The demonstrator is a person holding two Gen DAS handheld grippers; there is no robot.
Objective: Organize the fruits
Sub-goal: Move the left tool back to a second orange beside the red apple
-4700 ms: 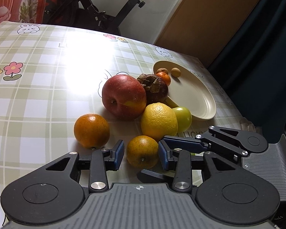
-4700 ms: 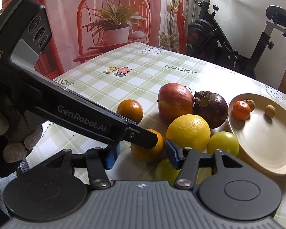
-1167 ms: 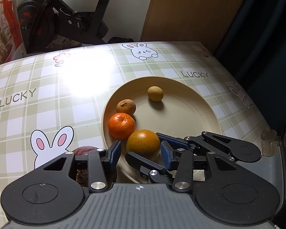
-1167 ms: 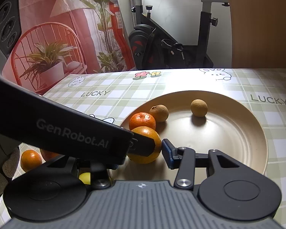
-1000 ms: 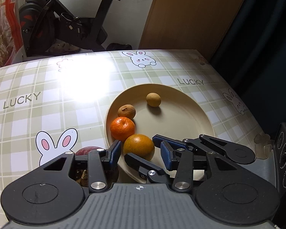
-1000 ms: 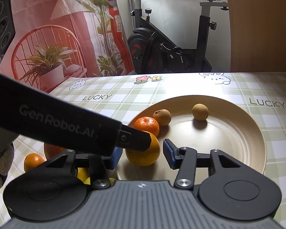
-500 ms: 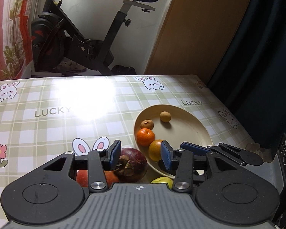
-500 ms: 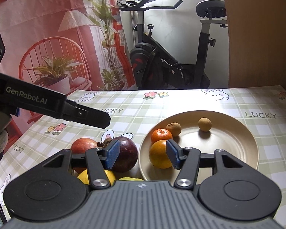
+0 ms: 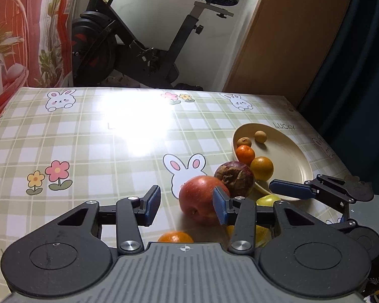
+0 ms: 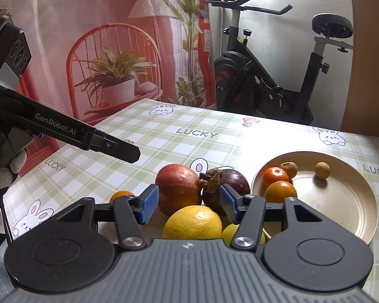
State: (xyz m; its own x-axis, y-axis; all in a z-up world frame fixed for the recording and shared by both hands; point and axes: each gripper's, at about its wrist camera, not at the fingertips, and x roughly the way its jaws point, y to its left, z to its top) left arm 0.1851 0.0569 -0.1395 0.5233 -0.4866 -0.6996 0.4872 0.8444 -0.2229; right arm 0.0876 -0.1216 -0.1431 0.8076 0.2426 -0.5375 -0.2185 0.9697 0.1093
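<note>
A beige plate (image 9: 288, 156) (image 10: 341, 202) holds two oranges (image 9: 262, 168) (image 10: 280, 192), a small brown fruit and a small tan one. Beside its rim lie a mangosteen (image 9: 233, 176) (image 10: 236, 184), a red apple (image 9: 199, 202) (image 10: 178, 186), a lemon (image 10: 192, 222), a green fruit (image 9: 267, 200) and another orange (image 9: 175, 237) (image 10: 121, 195). My left gripper (image 9: 187, 205) is open and empty above the table, its right finger in front of the apple. My right gripper (image 10: 188, 202) is open and empty over the lemon and apple.
The table (image 9: 101, 146) has a green checked cloth with rabbits and flowers. An exercise bike (image 9: 139, 48) stands behind it, a brown door at the right. A gloved hand (image 10: 5, 161) holds the left gripper's body at the left of the right wrist view.
Both grippers have pulled back and up from the plate, leaving the orange on it. The left gripper has swung left, so the apple and mangosteen now lie ahead of it.
</note>
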